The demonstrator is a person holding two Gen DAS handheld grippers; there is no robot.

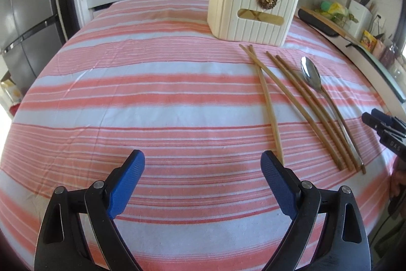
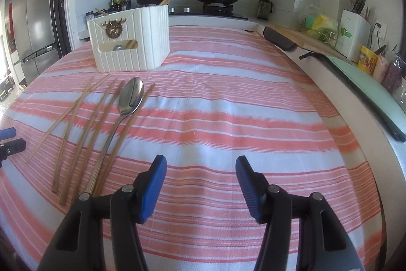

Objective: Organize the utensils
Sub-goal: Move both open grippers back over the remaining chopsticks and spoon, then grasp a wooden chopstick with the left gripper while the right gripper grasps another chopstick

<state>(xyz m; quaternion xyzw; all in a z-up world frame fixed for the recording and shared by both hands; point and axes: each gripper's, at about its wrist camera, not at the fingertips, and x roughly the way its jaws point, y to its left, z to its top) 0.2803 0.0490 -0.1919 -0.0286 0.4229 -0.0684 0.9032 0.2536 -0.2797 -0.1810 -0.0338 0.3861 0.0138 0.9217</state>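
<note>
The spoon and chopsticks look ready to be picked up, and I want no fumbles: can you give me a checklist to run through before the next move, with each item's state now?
1. Right claw open and holding nothing: ok.
2. Left claw open and holding nothing: ok.
3. Spoon lying free on the striped cloth, nothing on top of it: ok.
4. Chopsticks separated for a single pick: not ok; two cross near their far ends, and others lie tight against the spoon handle.
5. White holder upright, top open: ok.
6. Room left inside the holder: cannot tell; chopsticks already stick out, and the inside is hidden.
</note>
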